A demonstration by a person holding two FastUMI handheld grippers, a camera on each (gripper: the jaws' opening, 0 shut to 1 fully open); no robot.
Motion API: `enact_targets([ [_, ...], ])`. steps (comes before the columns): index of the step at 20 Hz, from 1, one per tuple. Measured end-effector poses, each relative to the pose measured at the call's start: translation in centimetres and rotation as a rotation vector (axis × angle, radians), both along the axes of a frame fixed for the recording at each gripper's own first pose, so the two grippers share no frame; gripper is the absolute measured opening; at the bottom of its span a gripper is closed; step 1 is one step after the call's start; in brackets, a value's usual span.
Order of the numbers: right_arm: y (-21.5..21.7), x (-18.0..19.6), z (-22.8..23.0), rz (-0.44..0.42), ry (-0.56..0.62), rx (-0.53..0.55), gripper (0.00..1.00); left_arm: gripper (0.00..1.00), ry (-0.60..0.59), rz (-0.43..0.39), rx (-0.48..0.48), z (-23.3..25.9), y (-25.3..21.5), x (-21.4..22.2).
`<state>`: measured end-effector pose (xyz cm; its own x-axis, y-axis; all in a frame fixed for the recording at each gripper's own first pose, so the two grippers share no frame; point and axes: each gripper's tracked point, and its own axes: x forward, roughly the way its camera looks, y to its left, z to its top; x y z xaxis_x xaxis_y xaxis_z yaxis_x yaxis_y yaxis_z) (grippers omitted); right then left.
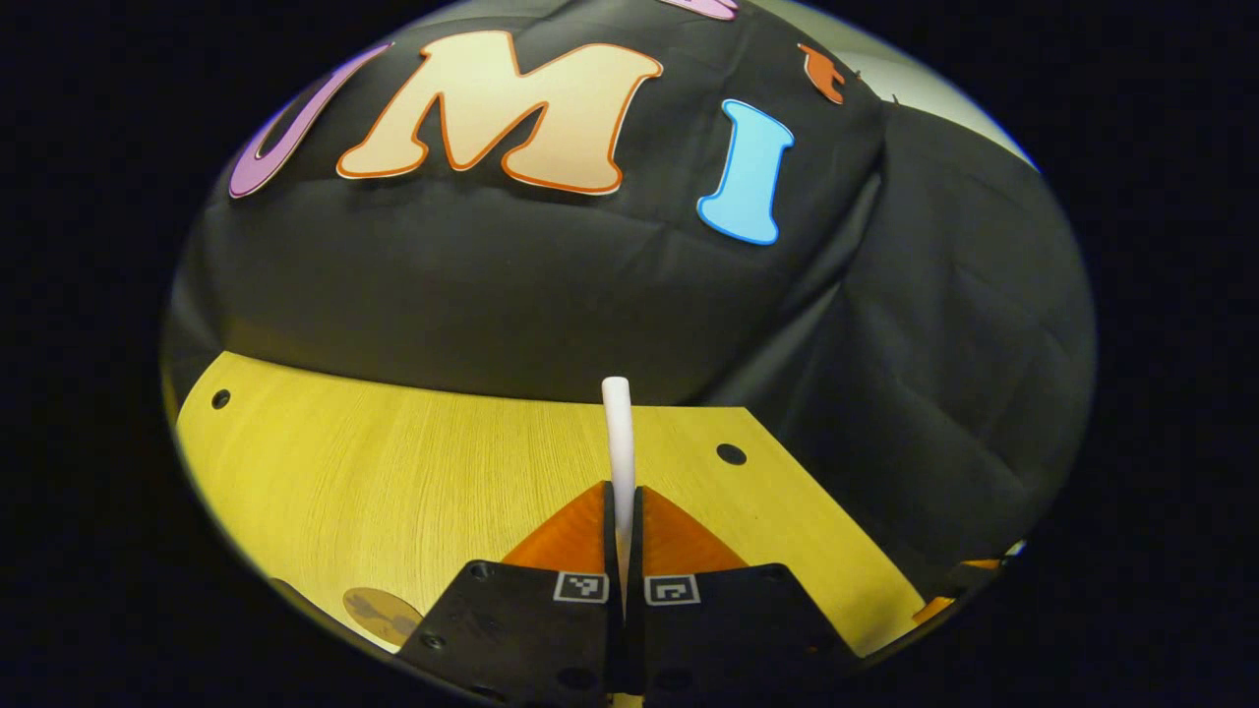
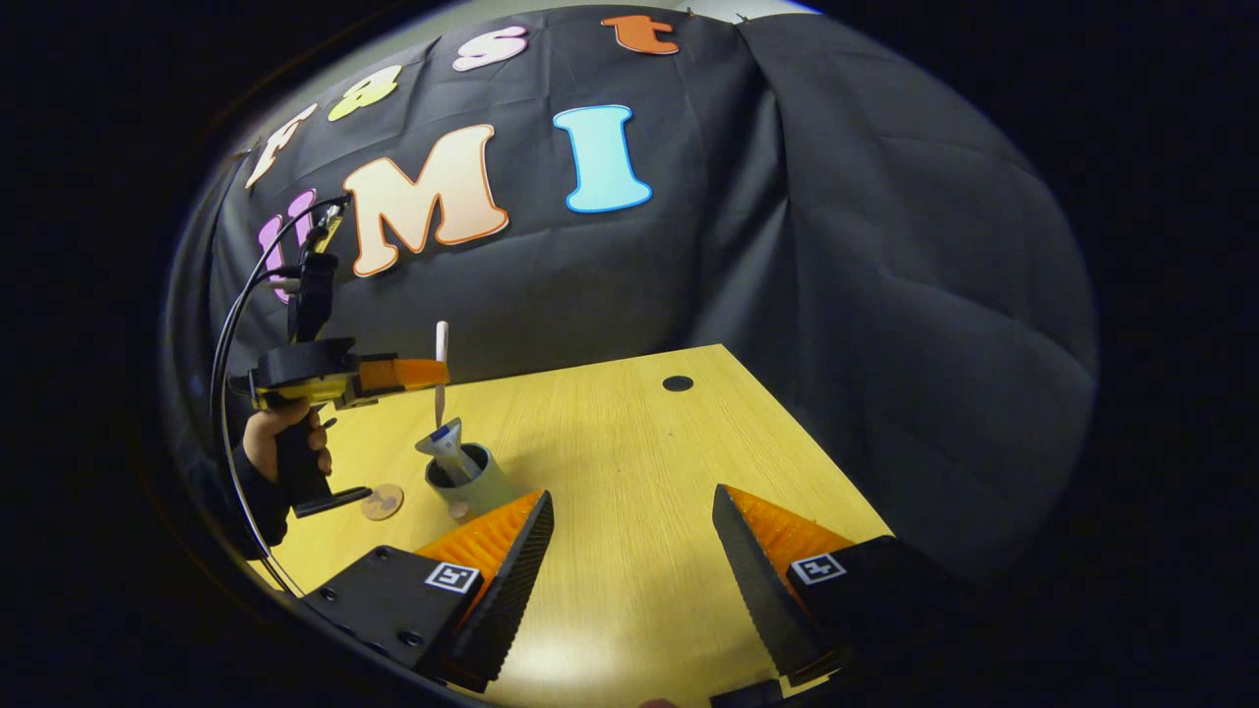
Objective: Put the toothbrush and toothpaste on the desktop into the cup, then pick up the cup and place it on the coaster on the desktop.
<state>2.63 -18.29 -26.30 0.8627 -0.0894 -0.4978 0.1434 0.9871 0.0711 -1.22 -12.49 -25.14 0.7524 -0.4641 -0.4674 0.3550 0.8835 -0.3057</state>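
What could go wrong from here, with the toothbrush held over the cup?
1. The left tongs pinch the toothbrush upright above the cup; the toothpaste already leans inside, so the brush might catch on it or miss the opening.
2. A bump on the rim could tip the cup.
3. The coaster lies close beside the cup, near the hand, and might get nudged.

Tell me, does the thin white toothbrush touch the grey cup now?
Apart. In the right gripper view the left hand-held gripper grips the thin white toothbrush upright, and its lower end hangs above the grey cup, with table visible between.
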Motion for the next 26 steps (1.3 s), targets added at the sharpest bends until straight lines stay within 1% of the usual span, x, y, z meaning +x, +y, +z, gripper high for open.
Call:
enact_targets([
  [1, 0.1, 0.2, 0.1, 0.003, -0.001, 0.006, 0.98, 0.0, 0.011, -0.01, 0.017, -0.6, 0.0, -0.8],
  [2, 0.4, 0.7, 0.3, 0.009, -0.003, 0.009, 0.95, 0.0, 0.018, -0.007, 0.03, -1.0, 0.0, -1.6],
  [3, 0.6, 0.9, 0.4, 0.016, -0.005, 0.008, 0.99, 0.0, 0.024, -0.003, 0.042, -1.3, 0.1, -2.1],
  [4, 0.7, 1.3, 0.5, 0.025, -0.009, 0.008, 0.94, 0.01, 0.022, 0.001, 0.048, -1.4, 0.1, -2.6],
  [5, 0.9, 1.6, 0.5, 0.035, -0.01, 0.008, 0.99, 0.02, 0.021, 0.005, 0.049, -1.4, 0.2, -3.0],
  [6, 1.2, 1.9, 0.5, 0.046, -0.01, 0.012, 0.99, 0.02, 0.016, 0.007, 0.047, -1.2, 0.3, -3.4],
  [7, 1.5, 2.1, 0.6, 0.055, -0.009, 0.016, 0.95, 0.04, 0.014, 0.01, 0.041, -1.0, 0.4, -3.9],
  [8, 1.7, 2.3, 0.6, 0.064, -0.01, 0.022, 0.99, 0.05, 0.019, 0.009, 0.033, -0.8, 0.5, -4.2],
  [10, 2.5, 2.8, 0.8, 0.087, -0.011, 0.041, 0.99, 0.17, 0.025, 0.016, 0.023, -0.5, 0.7, -4.9],
  [11, 3.0, 3.0, 0.8, 0.102, -0.005, 0.053, 0.99, 0.37, 0.025, 0.032, 0.04, -0.5, 1.4, -5.0],
  [12, 3.6, 3.0, 0.6, 0.122, 0.006, 0.063, 0.98, 0.47, 0.017, 0.048, 0.056, -0.2, 2.0, -5.1],
  [13, 4.3, 3.2, 0.5, 0.146, 0.021, 0.069, 0.99, 0.63, 0.006, 0.067, 0.066, 0.2, 2.6, -5.1],
  [14, 5.0, 3.4, 0.2, 0.174, 0.046, 0.074, 0.94, 0.75, -0.008, 0.085, 0.066, 0.7, 3.3, -5.0],
  [15, 5.9, 3.5, -0.2, 0.205, 0.081, 0.077, 0.98, 0.87, -0.024, 0.111, 0.067, 1.3, 4.2, -5.4],
  [16, 6.6, 3.6, -0.6, 0.236, 0.116, 0.081, 0.98, 0.95, -0.043, 0.137, 0.068, 2.0, 5.1, -5.4],
  [18, 8.3, 3.6, -1.4, 0.288, 0.191, 0.108, 0.98, 0.96, -0.083, 0.18, 0.086, 3.4, 7.2, -6.0],
  [19, 9.3, 3.6, -1.9, 0.307, 0.232, 0.136, 0.95, 0.94, -0.102, 0.202, 0.1, 4.1, 8.5, -6.3],
  [20, 10.1, 3.4, -2.5, 0.322, 0.279, 0.168, 0.95, 0.95, -0.118, 0.222, 0.111, 4.7, 9.7, -6.5],
  [21, 10.9, 3.3, -3.2, 0.332, 0.332, 0.193, 0.98, 0.95, -0.128, 0.241, 0.12, 5.2, 10.9, -7.1],
  [23, 12.0, 3.4, -4.5, 0.334, 0.416, 0.213, 0.98, 0.95, -0.141, 0.267, 0.134, 5.8, 13.6, -8.1],
  [26, 14.1, 3.7, -6.3, 0.335, 0.521, 0.234, 0.98, 0.95, -0.143, 0.292, 0.182, 6.2, 17.9, -9.8],
])
